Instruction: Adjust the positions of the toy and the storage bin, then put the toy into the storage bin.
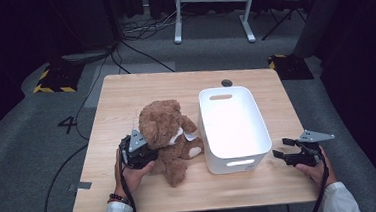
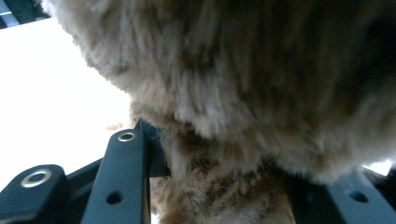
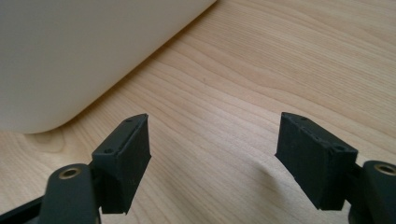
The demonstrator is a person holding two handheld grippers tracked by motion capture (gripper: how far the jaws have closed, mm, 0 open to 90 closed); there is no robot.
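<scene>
Mostly hidden by fur, left gripper (image 1: 149, 153) jaws grasp the teddy bear (image 1: 167, 130); right gripper (image 3: 212, 158) jaws released.

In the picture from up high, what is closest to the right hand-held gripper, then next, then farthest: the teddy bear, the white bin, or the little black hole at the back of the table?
From the right hand-held gripper:
1. White bin, just to its left.
2. Teddy bear, beyond the bin, at the left hand-held gripper.
3. Black hole, near the table's far edge.
</scene>
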